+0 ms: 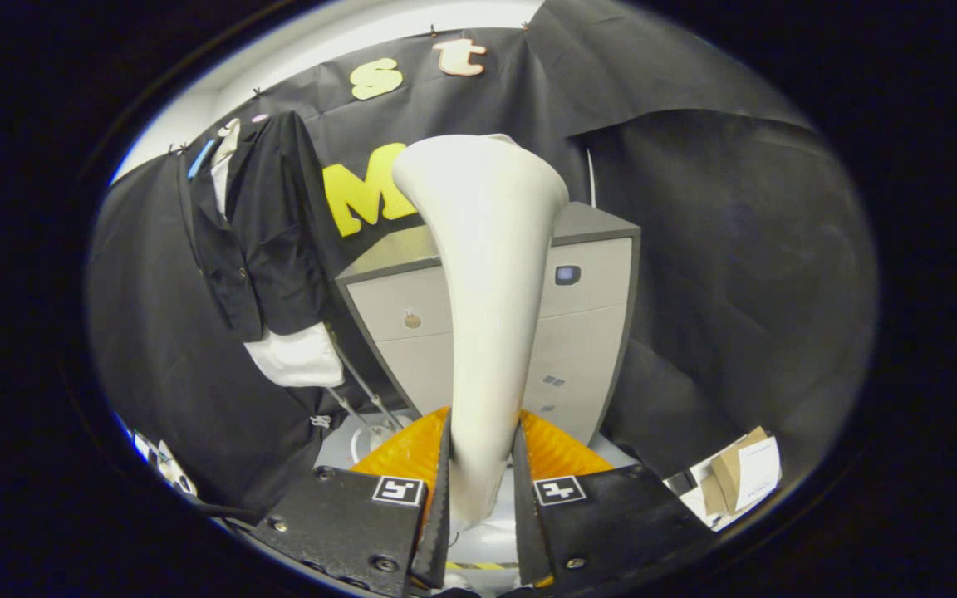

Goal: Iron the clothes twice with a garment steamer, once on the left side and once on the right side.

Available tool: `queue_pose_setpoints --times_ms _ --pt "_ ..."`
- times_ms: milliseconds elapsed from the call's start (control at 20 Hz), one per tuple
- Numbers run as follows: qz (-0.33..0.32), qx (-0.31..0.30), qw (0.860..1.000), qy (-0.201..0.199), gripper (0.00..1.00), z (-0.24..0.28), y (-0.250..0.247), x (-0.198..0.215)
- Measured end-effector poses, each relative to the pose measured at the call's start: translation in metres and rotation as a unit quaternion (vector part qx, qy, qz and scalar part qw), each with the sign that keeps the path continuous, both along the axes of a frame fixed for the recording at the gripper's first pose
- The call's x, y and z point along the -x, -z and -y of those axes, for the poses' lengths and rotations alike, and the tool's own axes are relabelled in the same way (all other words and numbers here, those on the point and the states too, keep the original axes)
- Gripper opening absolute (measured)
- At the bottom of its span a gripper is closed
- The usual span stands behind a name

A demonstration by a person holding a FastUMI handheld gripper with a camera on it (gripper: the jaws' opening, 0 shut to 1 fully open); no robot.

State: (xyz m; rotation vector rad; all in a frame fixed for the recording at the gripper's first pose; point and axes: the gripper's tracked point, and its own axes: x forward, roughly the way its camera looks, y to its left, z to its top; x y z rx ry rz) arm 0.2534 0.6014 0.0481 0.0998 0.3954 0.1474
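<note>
Pinching the white, funnel-shaped garment steamer (487,291) by its narrow handle, the tool (483,490) holds it upright.

A: What carries everything here?
B: A pale floor (487,552). A grey drawer cabinet (586,332) stands on it, far beyond the fingers.
A: Anything else lying on it?
B: Near, to the right, brown cardboard and white papers (740,477).

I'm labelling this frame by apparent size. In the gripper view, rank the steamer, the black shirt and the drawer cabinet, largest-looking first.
1. Drawer cabinet and steamer: alike; the steamer, gripped by the gripper, is inflated by nearness.
2. Black shirt, smallest.
</note>
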Motion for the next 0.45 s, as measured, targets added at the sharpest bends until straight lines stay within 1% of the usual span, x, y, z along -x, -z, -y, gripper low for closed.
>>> queue_pose_setpoints --times_ms 150,300,450 --pt "0.003 0.009 1.0 0.006 0.35 -0.016 -0.005 0.008" --pt "0.009 0.021 1.0 0.005 0.35 -0.021 -0.013 0.03" --pt "0.011 0.024 1.0 0.004 0.35 -0.022 -0.018 0.03"
